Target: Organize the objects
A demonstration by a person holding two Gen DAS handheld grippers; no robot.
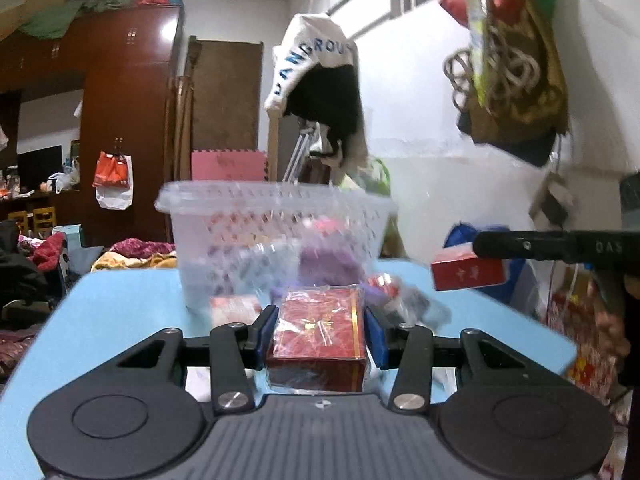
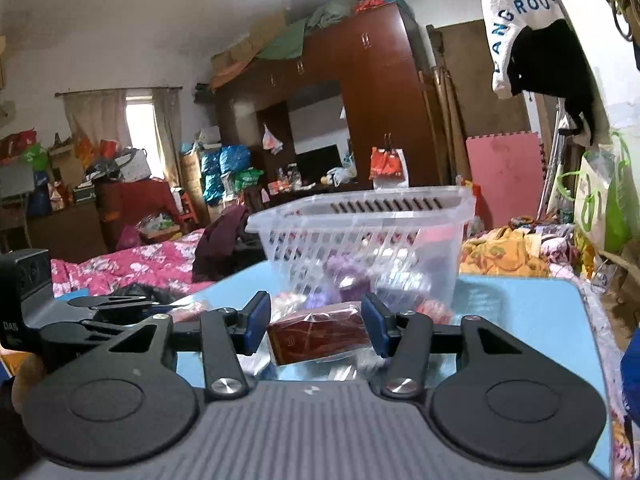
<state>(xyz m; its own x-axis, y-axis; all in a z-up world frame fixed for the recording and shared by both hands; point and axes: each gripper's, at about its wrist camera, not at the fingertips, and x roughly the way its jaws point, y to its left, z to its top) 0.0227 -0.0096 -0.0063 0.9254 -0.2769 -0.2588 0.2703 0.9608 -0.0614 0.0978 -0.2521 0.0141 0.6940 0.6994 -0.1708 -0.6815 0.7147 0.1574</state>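
My left gripper (image 1: 320,314) is shut on a red, gold-trimmed box in clear wrap (image 1: 316,340), lifted a little above the light blue table (image 1: 120,308). In the right wrist view my right gripper (image 2: 316,308) is shut on a darker red box (image 2: 320,338). The left wrist view shows that same right gripper (image 1: 478,244) at the right, carrying its red box (image 1: 468,274) in the air. A clear slotted plastic basket (image 1: 276,196) (image 2: 360,210) stands on the table just beyond both grippers, with purple and pink items inside. The left gripper (image 2: 108,302) shows at the left edge of the right wrist view.
Several small packets and a purple item (image 2: 344,276) lie on the table (image 2: 520,312) in front of the basket. Hanging bags (image 1: 512,60) and a white and black garment (image 1: 316,72) dangle above the far right. A bed with a pink quilt (image 2: 140,264) lies behind.
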